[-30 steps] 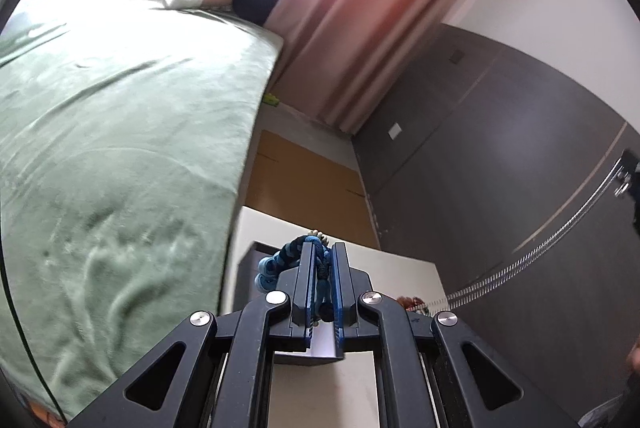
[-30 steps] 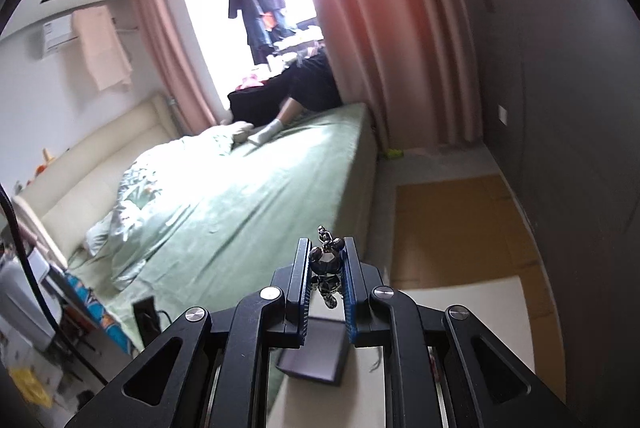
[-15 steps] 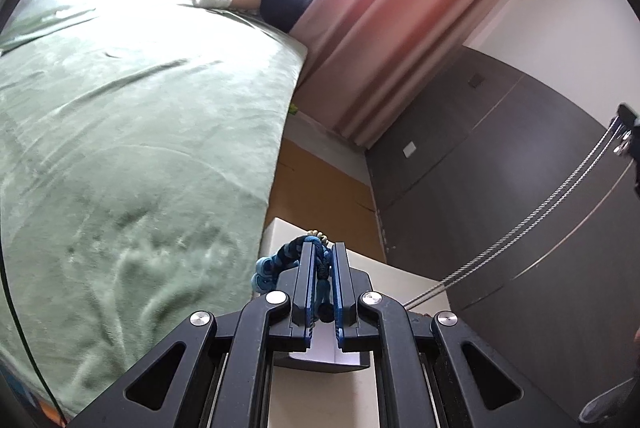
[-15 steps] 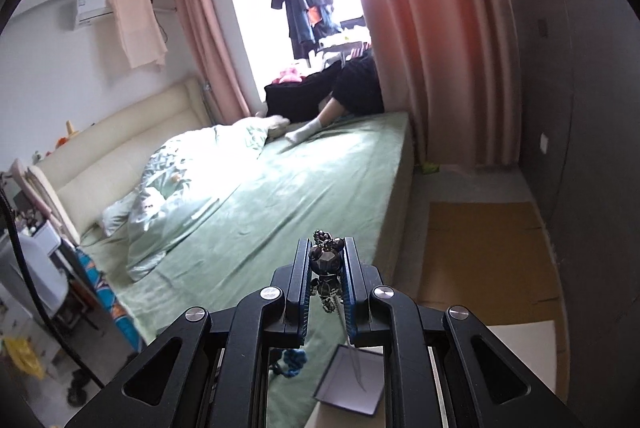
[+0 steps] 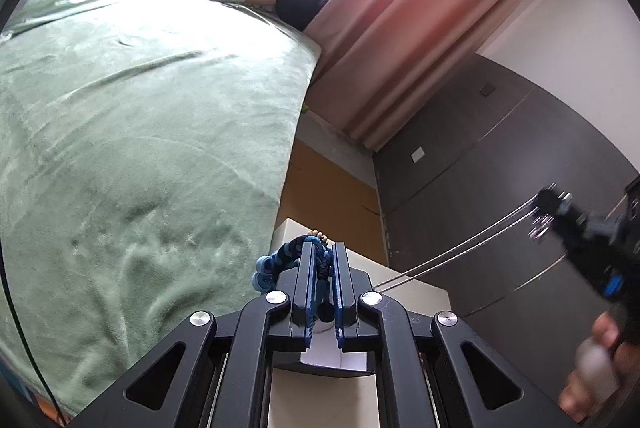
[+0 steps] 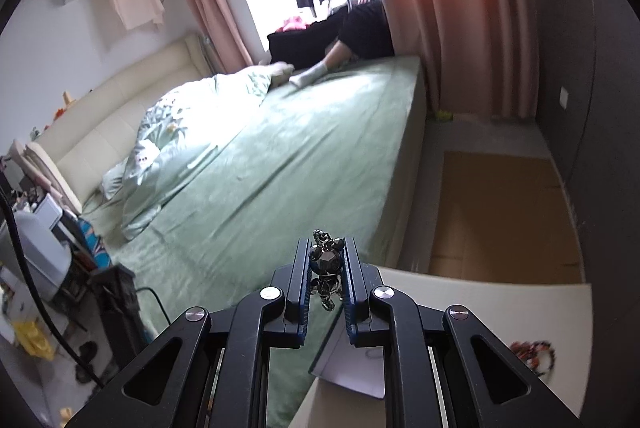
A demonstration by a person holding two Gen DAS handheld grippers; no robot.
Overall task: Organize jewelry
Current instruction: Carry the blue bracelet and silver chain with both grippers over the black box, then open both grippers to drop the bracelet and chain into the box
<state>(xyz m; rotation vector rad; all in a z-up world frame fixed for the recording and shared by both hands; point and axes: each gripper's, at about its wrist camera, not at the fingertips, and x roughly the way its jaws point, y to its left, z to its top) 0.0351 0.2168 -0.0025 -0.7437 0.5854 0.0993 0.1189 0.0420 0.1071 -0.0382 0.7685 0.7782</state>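
Observation:
My left gripper (image 5: 323,248) is shut on a blue braided bracelet (image 5: 280,262) and holds it above a dark jewelry box (image 5: 332,356) on a small white table (image 5: 404,288). My right gripper (image 6: 328,246) is shut on the dark faceted pendant (image 6: 326,262) of a silver chain necklace. In the left wrist view the right gripper (image 5: 556,211) is raised at the right, and the taut chain (image 5: 452,254) runs from it down toward the box. The box (image 6: 352,360) shows below the right fingers. A red beaded bracelet (image 6: 534,354) lies on the table.
A green-covered bed (image 5: 140,127) lies to the left of the table, with a person (image 6: 356,35) sitting at its far end. Pink curtains (image 5: 400,27) hang ahead, a dark panelled wall (image 5: 500,167) stands right, and brown cardboard (image 6: 504,216) covers the floor beyond the table.
The right gripper has risen with the pendant, pulling the chain up and taut, and has come lower and closer in the left wrist view. The left gripper keeps its hold and tilts upward a little.

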